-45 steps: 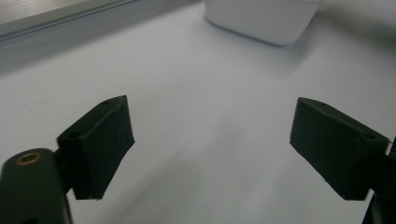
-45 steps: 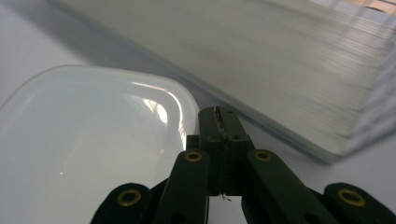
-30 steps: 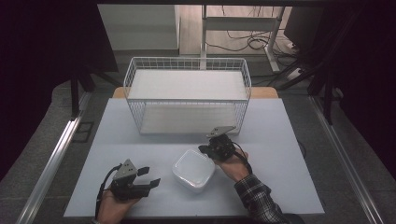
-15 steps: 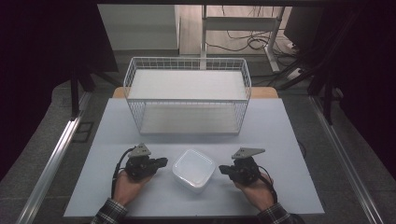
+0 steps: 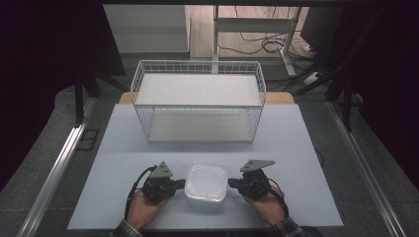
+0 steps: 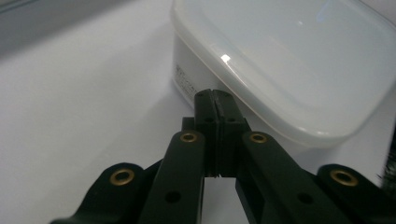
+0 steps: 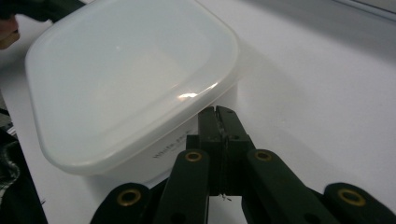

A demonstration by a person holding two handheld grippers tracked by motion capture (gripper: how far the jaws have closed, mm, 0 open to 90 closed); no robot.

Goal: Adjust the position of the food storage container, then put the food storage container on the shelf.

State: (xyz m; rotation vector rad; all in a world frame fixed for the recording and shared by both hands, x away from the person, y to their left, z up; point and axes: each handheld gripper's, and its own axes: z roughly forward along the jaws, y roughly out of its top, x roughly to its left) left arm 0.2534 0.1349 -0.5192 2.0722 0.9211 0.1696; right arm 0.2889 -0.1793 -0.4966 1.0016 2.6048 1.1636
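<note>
Both claws are pressed together: the left claw [image 5: 181,183], just closed on nothing, at the lidded plastic container's [image 5: 206,181] 9 o'clock edge, the right claw [image 5: 232,183] at 3; the bench [image 5: 123,148] lies open toward the wire basket [image 5: 143,84] at 12.

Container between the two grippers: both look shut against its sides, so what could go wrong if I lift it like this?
1. The left gripper and right gripper have shut jaws under the lid rim of the container, gripping nothing; it may slip off.
2. Lifting by the rim could pop the lid loose.
3. Uneven pushing could slide it across the table, short of the wire basket.
</note>
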